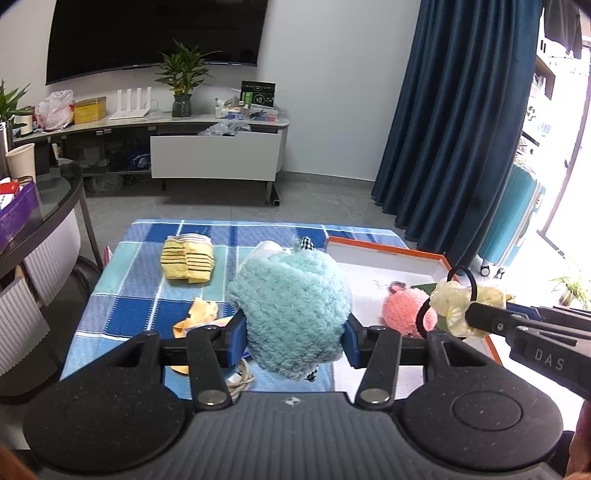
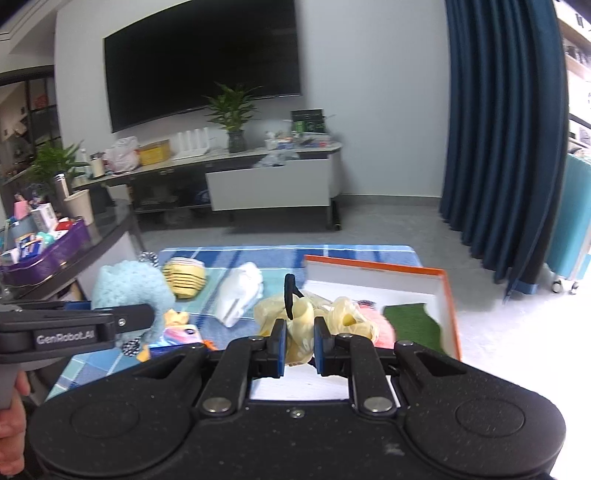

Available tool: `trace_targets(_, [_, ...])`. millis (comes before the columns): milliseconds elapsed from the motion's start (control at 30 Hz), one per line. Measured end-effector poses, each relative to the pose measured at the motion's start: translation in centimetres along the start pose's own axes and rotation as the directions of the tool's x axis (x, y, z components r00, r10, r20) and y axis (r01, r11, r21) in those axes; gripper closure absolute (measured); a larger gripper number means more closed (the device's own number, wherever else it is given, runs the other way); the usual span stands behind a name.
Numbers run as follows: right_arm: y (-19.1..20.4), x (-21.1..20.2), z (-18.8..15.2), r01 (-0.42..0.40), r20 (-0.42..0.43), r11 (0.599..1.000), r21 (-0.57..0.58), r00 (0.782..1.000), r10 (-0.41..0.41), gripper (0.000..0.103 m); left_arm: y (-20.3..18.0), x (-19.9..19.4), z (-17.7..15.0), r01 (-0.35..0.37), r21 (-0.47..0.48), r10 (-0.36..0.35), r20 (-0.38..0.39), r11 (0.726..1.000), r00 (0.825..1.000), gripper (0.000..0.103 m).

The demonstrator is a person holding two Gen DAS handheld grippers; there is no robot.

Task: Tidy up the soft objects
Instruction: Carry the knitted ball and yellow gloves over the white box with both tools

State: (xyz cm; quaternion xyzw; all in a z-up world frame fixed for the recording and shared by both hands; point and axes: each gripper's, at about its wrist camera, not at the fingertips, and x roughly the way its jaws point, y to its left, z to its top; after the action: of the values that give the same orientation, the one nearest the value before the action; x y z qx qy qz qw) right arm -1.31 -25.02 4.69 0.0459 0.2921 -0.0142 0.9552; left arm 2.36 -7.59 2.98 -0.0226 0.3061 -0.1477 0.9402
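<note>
Left tool (image 1: 293,332) clamped on the blue plush (image 1: 291,306) over the desk (image 1: 122,295), right tool (image 2: 299,341) pinched on the yellow scrunchie (image 2: 299,325) and nearer the box (image 2: 448,295), which lies just ahead and right, socks (image 1: 187,262) beyond.

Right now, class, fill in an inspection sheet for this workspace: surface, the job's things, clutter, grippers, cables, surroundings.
Surface: blue checked cloth covering the table.
Job's things: teal fluffy toy and cream scrunchie held; pink plush and green cloth in the orange-rimmed box; yellow striped socks and white cloth on the cloth.
Clutter: orange fabric piece near the front.
Grippers: left gripper clamps the toy; right gripper clamps the scrunchie.
Cables: coiled cord under the toy.
Surroundings: TV, potted plant, blue curtain, teal suitcase.
</note>
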Motion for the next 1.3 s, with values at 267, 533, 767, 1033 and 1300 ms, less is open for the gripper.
trace_targets(267, [-1.3, -0.3, -0.7, 0.095, -0.007, 0.995, 0.002, 0.995, -0.095, 0.084, -1.6, 0.6, -0.6, 0.031, 0.029, -0.031, -0.02, 0.999, 0.999, 0.052])
trace_targets(533, [-2.5, -0.6, -1.2, 0.136, -0.016, 0.99, 0.024, 0.991, -0.136, 0.084, -3.2, 0.9, -0.7, 0.06, 0.059, -0.058, -0.029, 0.996, 0.998, 0.052])
trace_targets(767, [-3.3, -0.6, -1.3, 0.147, -0.02, 0.988, 0.04, 0.989, -0.146, 0.084, -4.3, 1.3, -0.8, 0.079, 0.085, -0.076, -0.039, 0.993, 0.996, 0.052])
trace_targets(1033, [-4.0, -0.4, -1.5, 0.155, -0.029, 0.986, 0.053, 0.988, -0.154, 0.084, -5.0, 1.9, -1.0, 0.091, 0.103, -0.086, -0.055, 0.99, 0.995, 0.052])
trace_targets(1300, [-4.6, 0.6, -1.3, 0.165, -0.045, 0.984, 0.066, 0.986, -0.162, 0.084, -5.6, 2.8, -0.9, 0.101, 0.116, -0.092, -0.076, 0.988, 0.993, 0.052])
